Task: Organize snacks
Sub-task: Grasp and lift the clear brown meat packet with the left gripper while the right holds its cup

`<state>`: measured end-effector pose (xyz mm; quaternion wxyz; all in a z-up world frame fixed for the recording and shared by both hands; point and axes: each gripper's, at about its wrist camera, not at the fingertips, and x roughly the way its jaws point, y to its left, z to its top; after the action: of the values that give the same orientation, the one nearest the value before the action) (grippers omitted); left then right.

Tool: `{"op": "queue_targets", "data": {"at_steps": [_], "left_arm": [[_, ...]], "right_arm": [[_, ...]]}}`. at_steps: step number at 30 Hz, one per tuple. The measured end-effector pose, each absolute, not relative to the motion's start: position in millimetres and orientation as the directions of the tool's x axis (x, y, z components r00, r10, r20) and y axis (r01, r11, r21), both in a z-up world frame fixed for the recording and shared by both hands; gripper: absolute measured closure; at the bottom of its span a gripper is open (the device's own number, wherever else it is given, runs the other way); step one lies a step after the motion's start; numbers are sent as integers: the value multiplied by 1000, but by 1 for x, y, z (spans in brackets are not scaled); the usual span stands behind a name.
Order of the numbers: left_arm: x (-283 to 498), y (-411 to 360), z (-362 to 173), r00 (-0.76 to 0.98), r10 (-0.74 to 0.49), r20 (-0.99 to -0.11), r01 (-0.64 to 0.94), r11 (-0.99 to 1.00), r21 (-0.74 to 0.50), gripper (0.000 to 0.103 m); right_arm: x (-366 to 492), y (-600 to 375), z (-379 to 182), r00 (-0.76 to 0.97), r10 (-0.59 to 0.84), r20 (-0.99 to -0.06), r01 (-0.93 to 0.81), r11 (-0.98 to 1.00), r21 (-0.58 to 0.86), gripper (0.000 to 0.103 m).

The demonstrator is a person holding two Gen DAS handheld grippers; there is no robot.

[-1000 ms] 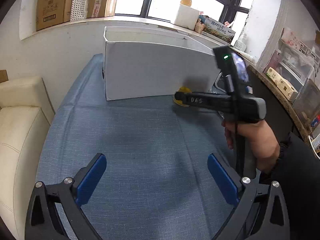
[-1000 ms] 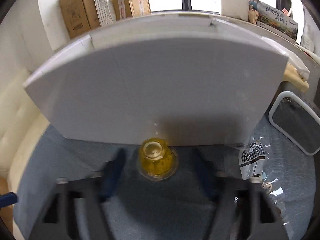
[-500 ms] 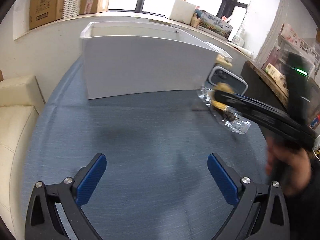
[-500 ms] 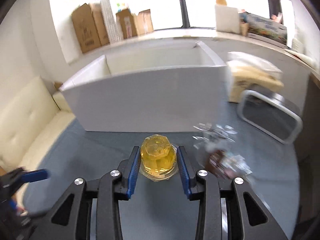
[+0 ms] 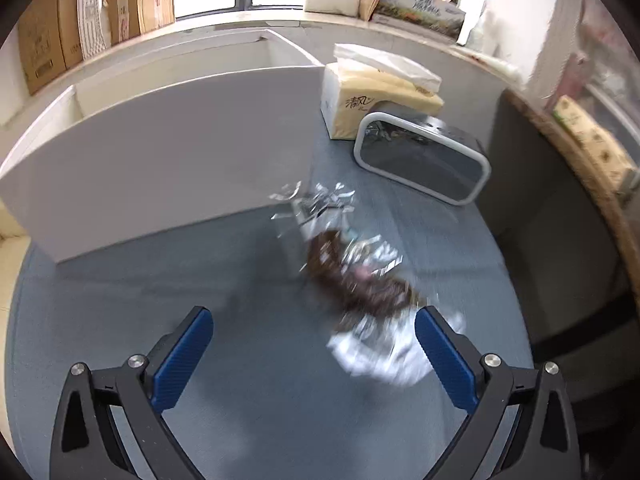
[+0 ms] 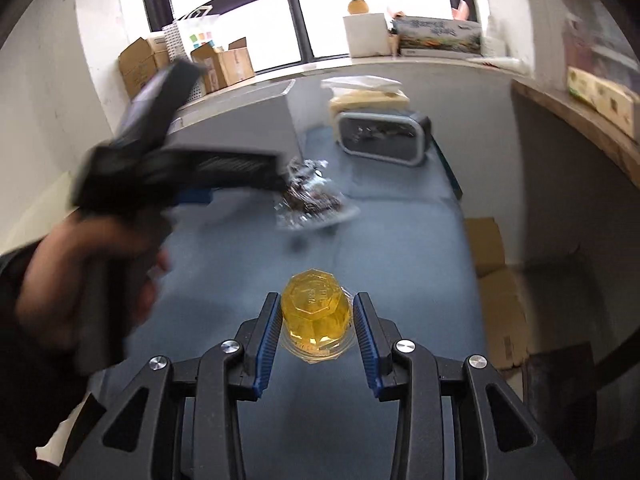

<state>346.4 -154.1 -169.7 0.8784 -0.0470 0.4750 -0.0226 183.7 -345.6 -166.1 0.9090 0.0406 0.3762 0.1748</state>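
Note:
My right gripper is shut on a yellow jelly cup, held above the blue-grey tabletop. A clear wrapper with a dark brown snack lies on the table in front of the white box; it shows again as the wrapped snack in the right wrist view. My left gripper is open, its blue pads wide apart, with the wrapper just ahead of the right pad. The left gripper's body appears blurred, gripped by a hand.
A tissue pack and a grey-rimmed container stand right of the white box. Cardboard boxes line the window sill. A dark counter borders the table on the right; cardboard lies on the floor there.
Both grippers swung right, away from the white box front. The right one closed on the jelly cup and lifted it off the table. The left one now faces the wrapped snack.

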Motion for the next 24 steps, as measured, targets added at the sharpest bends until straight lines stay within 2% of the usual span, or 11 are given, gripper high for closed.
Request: {"op": "queue_targets", "data": {"at_steps": [5,12,14,16,24], "left_arm": [[380,-174,-189,511,56,-858,-163,986,-33,0],[388,-185,-204,517,39,-855,-162,985,-53,1],[384,-187,-204,522,20,-853,-133,989,-58,4],[382,-187,-201,523,8,-852,-118,991,-63,19],[379,-178,-190,519,-63,-852,-68,991,-114,25]], "right_arm": [[168,-363,-165,671,349,-654,-283,936,210,63],[166,-372,-159,684,367,-631,-285,930,232,63],[166,-374,-158,687,369,-626,-283,929,237,63],[165,-375,-158,689,374,-621,-279,927,249,63],[162,-378,-155,699,375,-609,-280,927,250,63]]}}
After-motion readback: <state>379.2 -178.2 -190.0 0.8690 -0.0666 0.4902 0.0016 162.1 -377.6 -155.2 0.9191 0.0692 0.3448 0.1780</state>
